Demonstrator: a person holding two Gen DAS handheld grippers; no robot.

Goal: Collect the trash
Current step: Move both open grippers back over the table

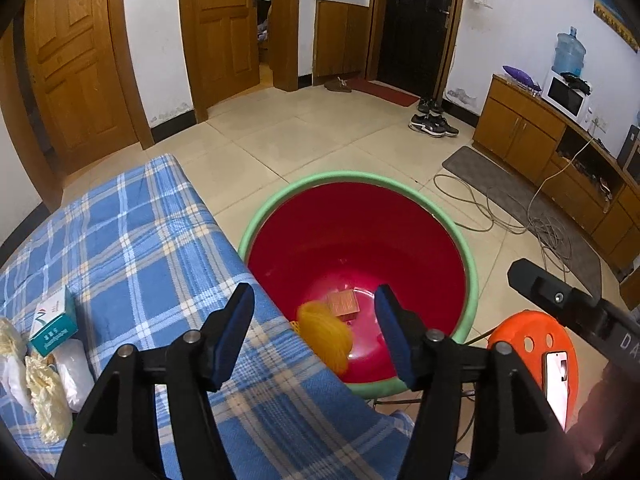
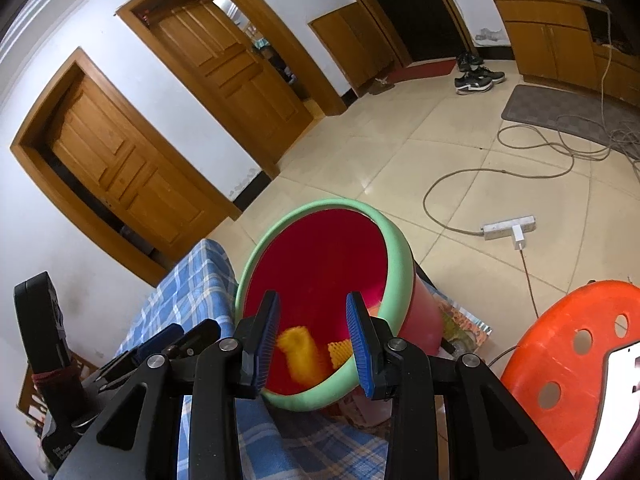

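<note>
A red bin with a green rim (image 1: 452, 220) stands on the floor beside the table; it also shows in the right wrist view (image 2: 396, 256). Inside it lie a yellow foam net (image 1: 326, 330), blurred in the right wrist view (image 2: 300, 356), and a small brown box (image 1: 342, 303). My left gripper (image 1: 314, 334) is open and empty above the table edge and bin. My right gripper (image 2: 314, 344) is open and empty over the bin. On the table's left lie a teal and white box (image 1: 54, 326), crumpled yellowish paper (image 1: 44, 396) and a clear plastic bag (image 1: 72, 368).
The table has a blue plaid cloth (image 1: 140, 240). An orange stool (image 2: 560, 360) with a phone (image 1: 556, 384) on it stands to the right of the bin. Cables and a power strip (image 2: 508, 228) lie on the tiled floor. Shoes (image 1: 434, 124) sit near the dark door.
</note>
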